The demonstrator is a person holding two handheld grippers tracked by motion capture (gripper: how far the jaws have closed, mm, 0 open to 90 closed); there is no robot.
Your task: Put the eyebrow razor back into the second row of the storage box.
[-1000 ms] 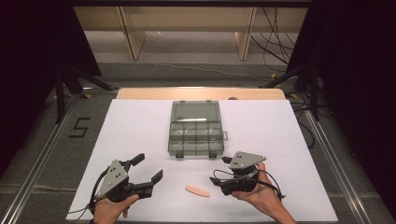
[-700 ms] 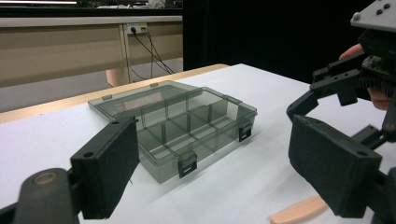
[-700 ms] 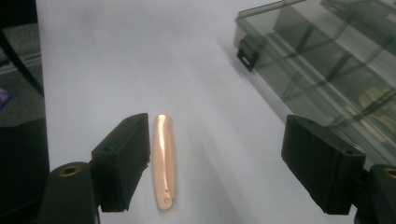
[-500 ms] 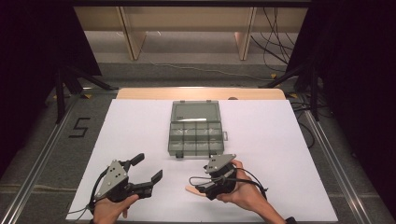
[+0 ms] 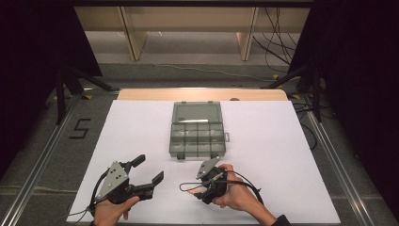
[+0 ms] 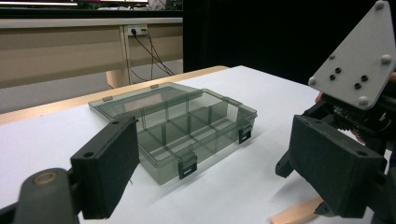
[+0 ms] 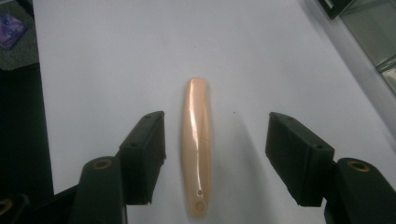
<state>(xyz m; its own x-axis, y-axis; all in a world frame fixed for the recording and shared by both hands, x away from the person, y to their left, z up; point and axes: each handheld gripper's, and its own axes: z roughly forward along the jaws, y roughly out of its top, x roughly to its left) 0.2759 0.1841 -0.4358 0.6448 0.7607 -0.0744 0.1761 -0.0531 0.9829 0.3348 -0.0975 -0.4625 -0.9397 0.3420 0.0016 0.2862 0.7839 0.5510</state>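
Right hand-held gripper [image 7: 212, 154] straddles the peach stick [image 7: 197, 144], jaws closing, not yet touching.
Left hand-held gripper [image 5: 149, 172] waits open beside the open organizer box [image 5: 197, 129] on the counter [image 5: 282, 141].

Dim room around a lit white worktop

The white-covered worktop [image 5: 141, 127] has a pale wooden edge [image 5: 202, 94] at its far side. Beyond it stands light wooden shelving [image 5: 188, 28] on a grey floor [image 5: 188, 70], with black cables [image 5: 277, 42] trailing at the right. Black curtains [image 5: 357, 70] close both sides; a black numeral 5 [image 5: 81, 128] marks the floor.
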